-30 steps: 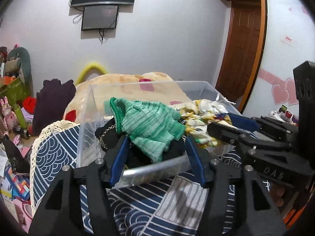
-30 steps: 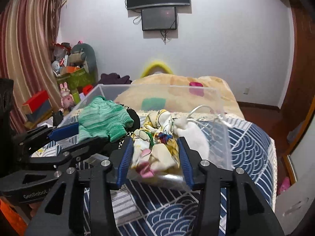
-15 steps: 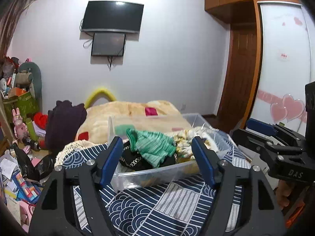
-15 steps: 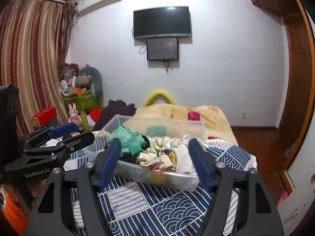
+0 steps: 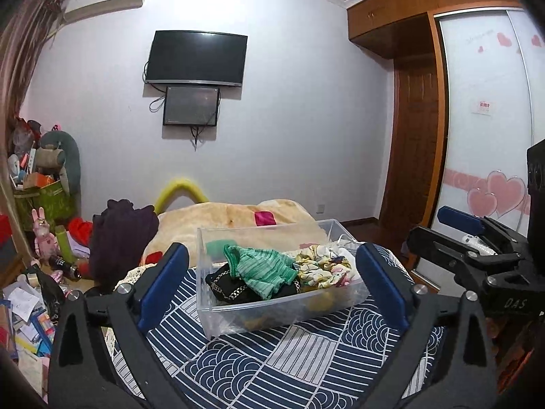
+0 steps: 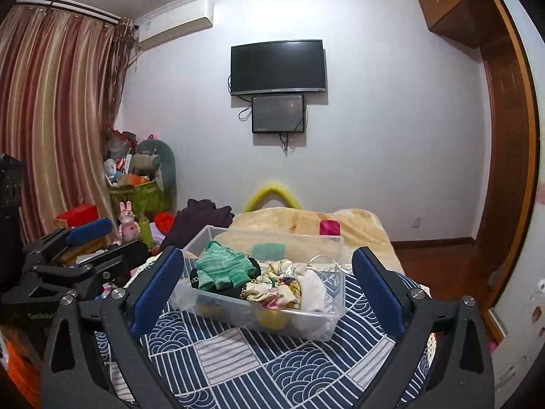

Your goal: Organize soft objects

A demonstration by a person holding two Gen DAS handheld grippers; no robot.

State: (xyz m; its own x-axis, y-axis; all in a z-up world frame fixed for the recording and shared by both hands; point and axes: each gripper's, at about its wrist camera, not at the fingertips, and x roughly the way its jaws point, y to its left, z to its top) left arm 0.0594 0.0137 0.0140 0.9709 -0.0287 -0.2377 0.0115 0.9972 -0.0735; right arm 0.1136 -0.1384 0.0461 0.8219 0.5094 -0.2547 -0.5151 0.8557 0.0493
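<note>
A clear plastic bin [image 5: 272,317] [image 6: 306,323] sits on the blue patterned bedspread. It holds a green knit piece [image 5: 262,267] [image 6: 221,269], a black item with a chain [image 5: 228,286], a yellow floral cloth [image 5: 320,267] [image 6: 272,289] and a white cloth [image 6: 311,289]. My left gripper [image 5: 272,289] is open and empty, held back from the bin. My right gripper [image 6: 269,289] is open and empty, also back from the bin. Each gripper shows at the side of the other's view.
A beige blanket [image 5: 231,214] and a dark purple garment [image 5: 119,235] lie beyond the bin. Toys and boxes [image 6: 136,201] crowd the left corner, papers [image 5: 20,317] litter the floor. A wardrobe [image 5: 490,156] and door stand right. Screens hang on the wall.
Both grippers have pulled back and up from the bin, and their jaws have opened wider. The clothes stay in the bin.
</note>
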